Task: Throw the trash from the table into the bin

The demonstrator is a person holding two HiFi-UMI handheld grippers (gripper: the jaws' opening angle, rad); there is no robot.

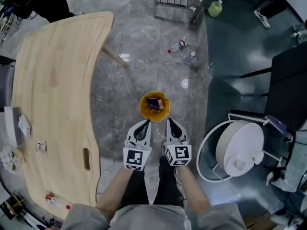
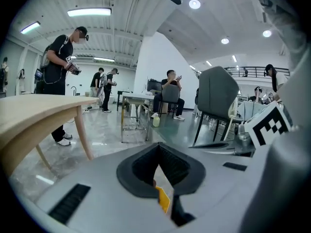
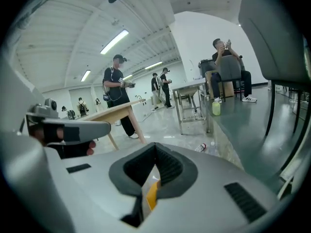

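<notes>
Head view: trash [image 1: 153,103] inside yellow bin [image 1: 142,107]; left gripper [image 1: 142,126], right gripper [image 1: 173,125] clenched, empty. Gripper views: bin mere yellow sliver.

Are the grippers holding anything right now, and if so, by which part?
Nothing is held. The left gripper and the right gripper both have their jaws shut together with nothing between them, beside the yellow bin.

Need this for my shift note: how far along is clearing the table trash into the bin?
Done: some trash lies in the yellow bin. In hand: nothing; left claw and right claw are shut, empty, by the bin. Left: a bottle and small items on the table.
</notes>
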